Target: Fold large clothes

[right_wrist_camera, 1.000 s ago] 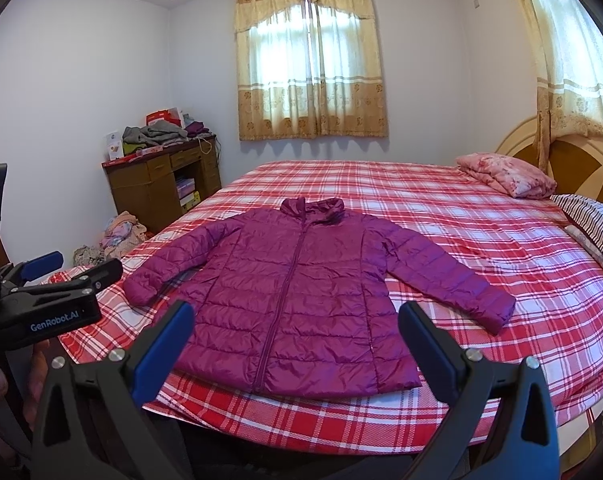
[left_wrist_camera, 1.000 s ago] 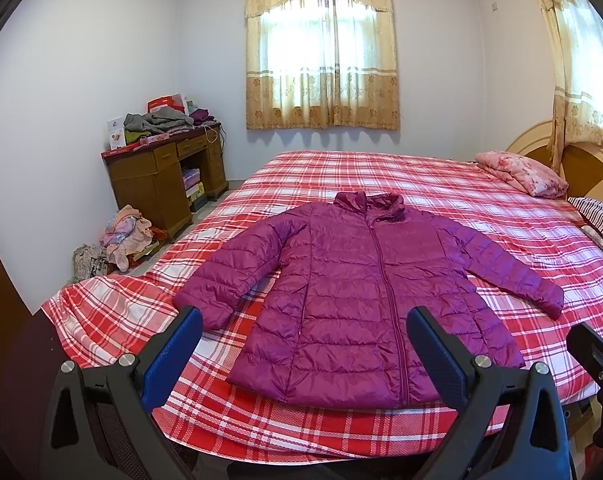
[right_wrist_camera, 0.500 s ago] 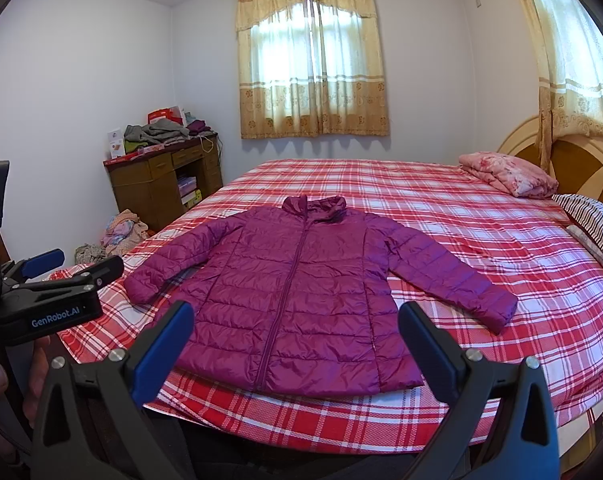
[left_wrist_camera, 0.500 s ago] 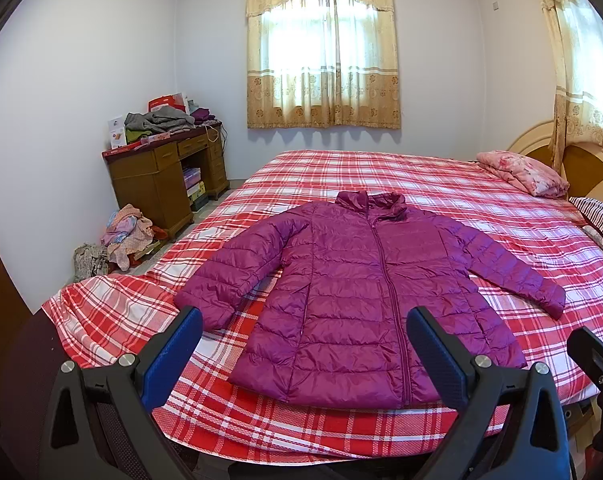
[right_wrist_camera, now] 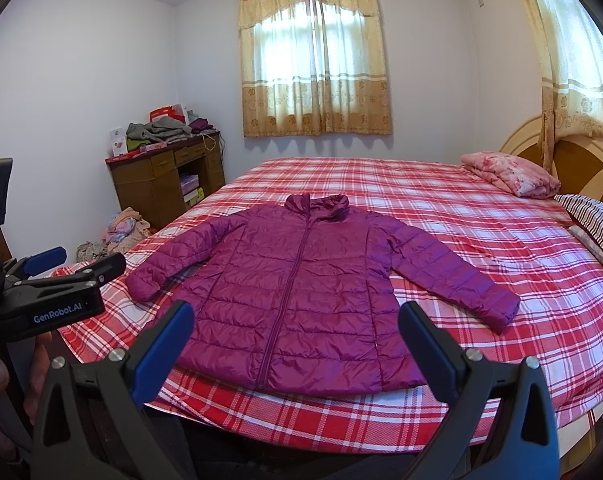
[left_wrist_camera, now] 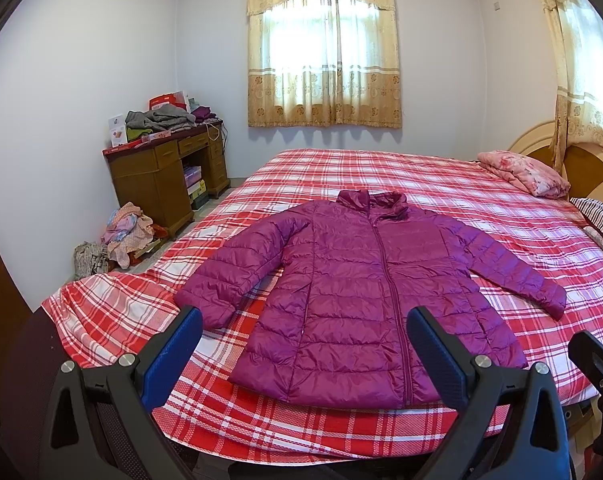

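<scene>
A purple quilted puffer jacket lies flat and zipped on the red plaid bed, collar away from me, both sleeves spread out to the sides. My left gripper hangs open just short of the jacket's hem with nothing between its fingers. My right gripper is open too, held before the hem near the bed's foot edge. The left gripper's body also shows at the left edge of the right wrist view, held by a hand.
A pink folded quilt and a striped pillow lie by the headboard at the right. A wooden desk piled with clothes stands at the left wall, with a heap of clothes on the floor beside it.
Both views have shifted very slightly; the jacket and the open grippers stand as before.
</scene>
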Tool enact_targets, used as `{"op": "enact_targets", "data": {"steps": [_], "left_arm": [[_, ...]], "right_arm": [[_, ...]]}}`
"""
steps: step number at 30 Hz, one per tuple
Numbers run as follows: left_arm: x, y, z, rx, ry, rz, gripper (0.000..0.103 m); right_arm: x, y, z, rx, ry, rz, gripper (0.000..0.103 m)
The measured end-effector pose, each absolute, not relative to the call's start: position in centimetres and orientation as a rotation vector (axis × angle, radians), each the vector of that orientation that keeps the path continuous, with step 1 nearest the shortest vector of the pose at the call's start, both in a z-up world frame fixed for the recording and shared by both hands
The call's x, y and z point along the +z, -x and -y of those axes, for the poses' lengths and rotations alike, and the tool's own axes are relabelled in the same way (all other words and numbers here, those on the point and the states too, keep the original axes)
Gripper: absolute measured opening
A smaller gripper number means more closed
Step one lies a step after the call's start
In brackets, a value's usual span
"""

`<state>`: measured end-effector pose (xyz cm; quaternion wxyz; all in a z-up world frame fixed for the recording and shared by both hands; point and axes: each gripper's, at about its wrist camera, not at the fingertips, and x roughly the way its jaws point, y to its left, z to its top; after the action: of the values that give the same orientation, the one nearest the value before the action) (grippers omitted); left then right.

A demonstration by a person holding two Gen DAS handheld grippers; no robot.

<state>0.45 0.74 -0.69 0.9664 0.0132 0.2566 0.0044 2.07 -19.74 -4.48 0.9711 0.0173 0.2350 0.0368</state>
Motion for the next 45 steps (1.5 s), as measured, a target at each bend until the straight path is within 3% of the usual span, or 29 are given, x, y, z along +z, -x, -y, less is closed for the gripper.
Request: {"op": "enact_targets", "data": {"steps": [29, 45], "left_arm": [[-1.9, -1.8, -0.3, 0.013, -0.049, -0.547, 0.102], [-8.4, -13.7, 1.1, 0.045, -0.126, -0.66, 0.102]], "right_arm": [[-5.6, -2.9, 20.5, 0.087, -0.057, -0.493, 0.103], [-12.4, -12.3, 34.7, -0.164, -0.213, -0.647, 0.103]]}}
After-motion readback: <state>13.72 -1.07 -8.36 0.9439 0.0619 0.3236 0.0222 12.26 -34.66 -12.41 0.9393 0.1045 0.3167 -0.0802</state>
